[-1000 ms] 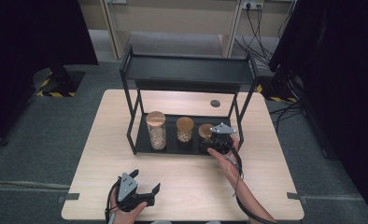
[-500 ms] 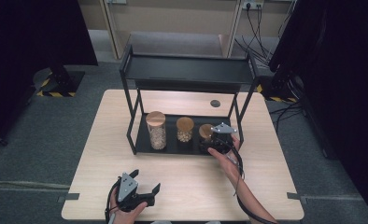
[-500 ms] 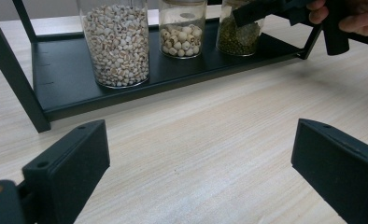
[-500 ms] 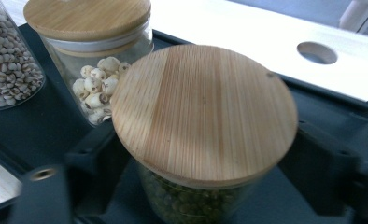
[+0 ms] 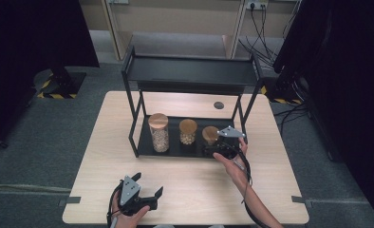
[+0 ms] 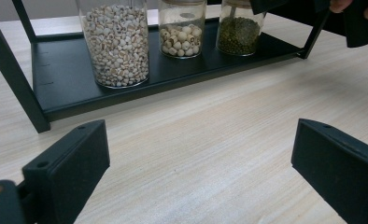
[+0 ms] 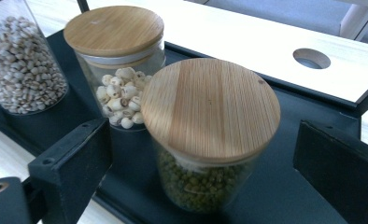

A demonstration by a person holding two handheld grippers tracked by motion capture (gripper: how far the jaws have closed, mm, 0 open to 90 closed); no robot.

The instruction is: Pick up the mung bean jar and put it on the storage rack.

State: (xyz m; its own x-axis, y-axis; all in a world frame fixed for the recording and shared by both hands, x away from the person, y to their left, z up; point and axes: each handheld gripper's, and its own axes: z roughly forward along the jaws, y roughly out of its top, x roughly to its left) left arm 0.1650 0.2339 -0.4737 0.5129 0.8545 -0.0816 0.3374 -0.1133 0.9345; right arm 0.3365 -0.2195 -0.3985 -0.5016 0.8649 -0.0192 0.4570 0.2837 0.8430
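We see the right gripper (image 5: 213,149) with fingers apart around the green bean jar (image 7: 210,140) on the rack's lower shelf (image 5: 175,148); the left gripper (image 5: 144,197) rests above the counter (image 5: 194,190), fingers apart.

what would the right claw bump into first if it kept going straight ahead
Most likely the jar of green beans. The right claw is open, with that jar sitting between its jaws, directly ahead. The jar of pale round seeds stands behind and off to one side.
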